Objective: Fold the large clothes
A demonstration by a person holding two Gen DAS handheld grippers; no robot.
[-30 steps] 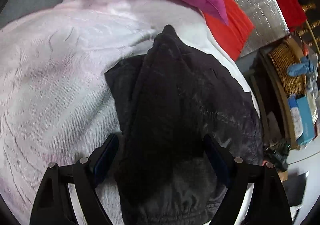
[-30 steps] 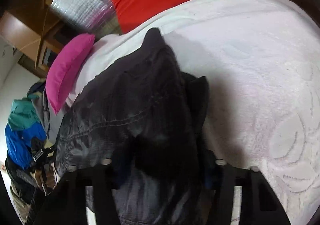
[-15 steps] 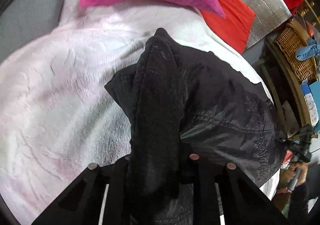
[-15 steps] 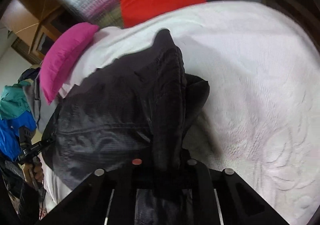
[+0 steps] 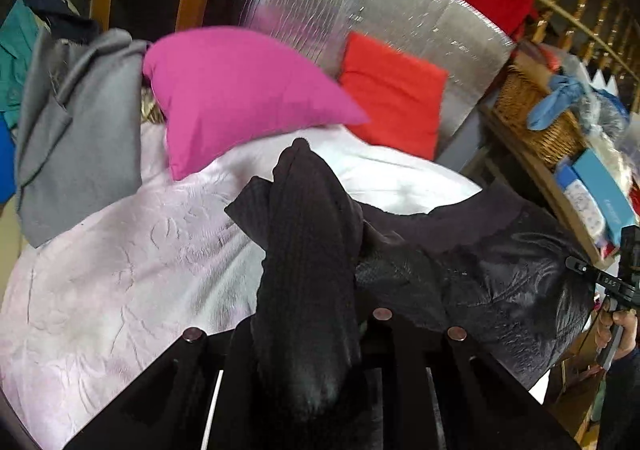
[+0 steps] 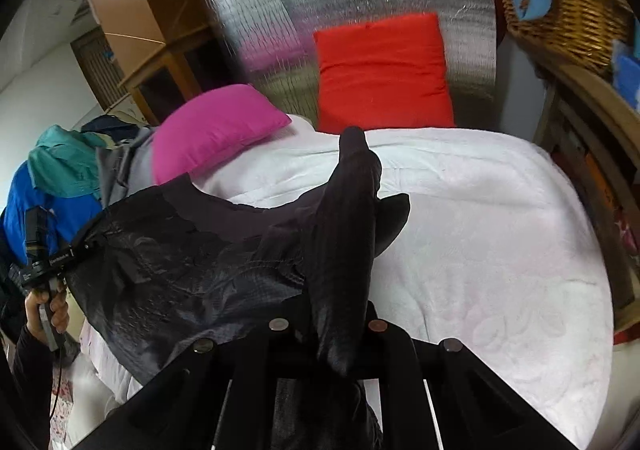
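A black jacket (image 5: 500,282) hangs stretched between my two grippers above the pale pink bedspread (image 5: 100,290). In the left wrist view a thick fold of its ribbed black cloth (image 5: 308,250) runs up out of my left gripper (image 5: 308,330), whose jaws are closing with the fold pinched between them. In the right wrist view my right gripper (image 6: 340,322) is shut on another bunched edge of the jacket (image 6: 180,270). Each view shows the other gripper held in a hand (image 6: 44,306) at the jacket's far end. The fingertips are hidden by cloth.
A magenta pillow (image 5: 240,97) and a red cushion (image 5: 392,97) lean at the bed's head against a silver foil board (image 5: 360,9). A grey garment (image 5: 80,121) and blue-teal clothes (image 6: 52,177) pile at the left. A wicker basket (image 5: 536,121) sits on wooden shelves at the right.
Both grippers closed on the jacket's bunched edges and rose, lifting it off the bedspread. The view now reaches the pillows and foil board, and the jacket hangs spread between the grippers.
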